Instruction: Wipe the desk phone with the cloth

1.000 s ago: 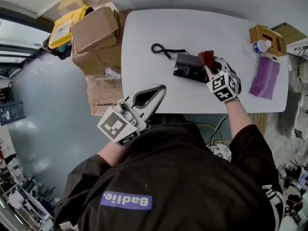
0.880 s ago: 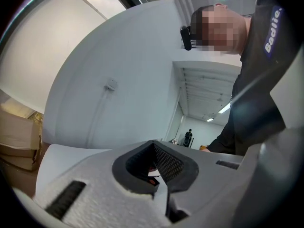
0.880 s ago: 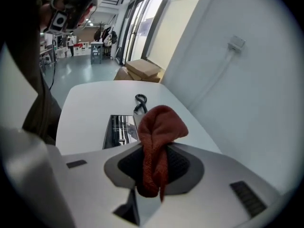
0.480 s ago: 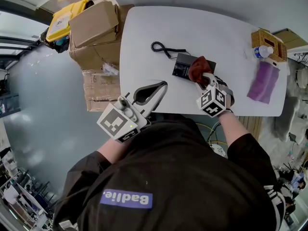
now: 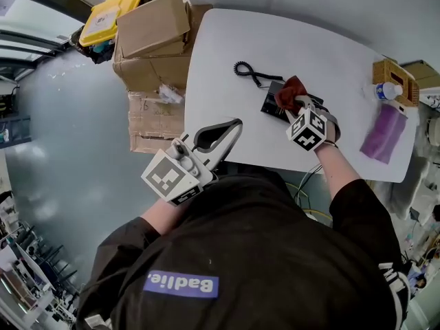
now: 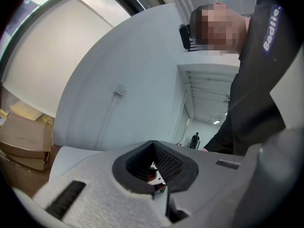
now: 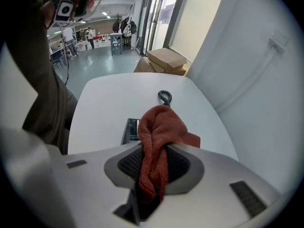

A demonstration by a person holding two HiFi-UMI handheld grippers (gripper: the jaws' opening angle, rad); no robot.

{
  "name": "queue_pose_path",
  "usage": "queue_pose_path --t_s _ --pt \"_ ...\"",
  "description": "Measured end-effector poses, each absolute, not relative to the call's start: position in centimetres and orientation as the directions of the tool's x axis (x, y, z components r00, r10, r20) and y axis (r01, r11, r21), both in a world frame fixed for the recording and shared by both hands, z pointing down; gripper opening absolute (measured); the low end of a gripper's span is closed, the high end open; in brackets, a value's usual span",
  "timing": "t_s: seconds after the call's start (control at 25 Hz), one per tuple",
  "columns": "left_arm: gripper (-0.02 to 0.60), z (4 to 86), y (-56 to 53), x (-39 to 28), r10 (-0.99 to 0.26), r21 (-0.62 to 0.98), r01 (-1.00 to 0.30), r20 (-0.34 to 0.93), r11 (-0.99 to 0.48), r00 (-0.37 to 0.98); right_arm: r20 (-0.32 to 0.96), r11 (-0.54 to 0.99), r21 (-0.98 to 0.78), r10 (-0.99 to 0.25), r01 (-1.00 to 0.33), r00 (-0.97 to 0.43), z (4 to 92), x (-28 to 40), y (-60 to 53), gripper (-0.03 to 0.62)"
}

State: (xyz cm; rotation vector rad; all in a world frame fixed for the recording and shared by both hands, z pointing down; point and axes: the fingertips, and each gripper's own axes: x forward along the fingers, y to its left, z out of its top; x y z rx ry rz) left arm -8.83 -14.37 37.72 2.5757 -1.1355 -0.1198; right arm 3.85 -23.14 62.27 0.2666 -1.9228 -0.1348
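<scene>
A black desk phone (image 5: 273, 104) lies on the white table (image 5: 330, 53), its coiled cord (image 5: 245, 71) trailing to the far left. My right gripper (image 5: 298, 106) is shut on a rust-red cloth (image 5: 290, 89), which rests bunched on top of the phone's middle. In the right gripper view the cloth (image 7: 159, 127) hangs out between the jaws of the right gripper (image 7: 153, 172) and hides most of the phone (image 7: 131, 129); the cord (image 7: 165, 97) lies beyond. My left gripper (image 5: 218, 133) is shut and holds nothing, hovering at the table's near edge. In its own view the left gripper (image 6: 154, 167) points up at a wall.
A purple cloth (image 5: 383, 132) lies at the table's right end, beside a wicker basket (image 5: 393, 73) and a bottle (image 5: 388, 90). Cardboard boxes (image 5: 155, 36) and a yellow case (image 5: 110, 14) are stacked on the floor left of the table.
My right gripper has slid the cloth from the phone's far right end toward its middle. The left gripper has stayed where it was.
</scene>
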Motion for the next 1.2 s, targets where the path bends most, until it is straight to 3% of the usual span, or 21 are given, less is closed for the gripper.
queue_pose_path --t_s 0.52,0.96,1.2 --pt "0.009 38.0 -12.7 -12.6 -0.784 0.376 -0.741 0.056 -0.557 0.618 0.904 0.957 0.274 -0.290 -0.096 -0.313 63.6 0.2 -27.7 0.089" --pt "0.009 37.3 -9.3 -13.6 -0.744 0.362 -0.704 0.042 -0.611 0.667 0.915 0.968 0.237 -0.252 -0.088 -0.316 64.5 -1.2 -20.5 0.089" --pt "0.009 37.0 -6.4 -15.2 -0.690 0.336 -0.657 0.030 -0.675 0.724 0.911 0.961 0.228 -0.267 -0.154 -0.315 64.5 -2.5 -16.4 0.089"
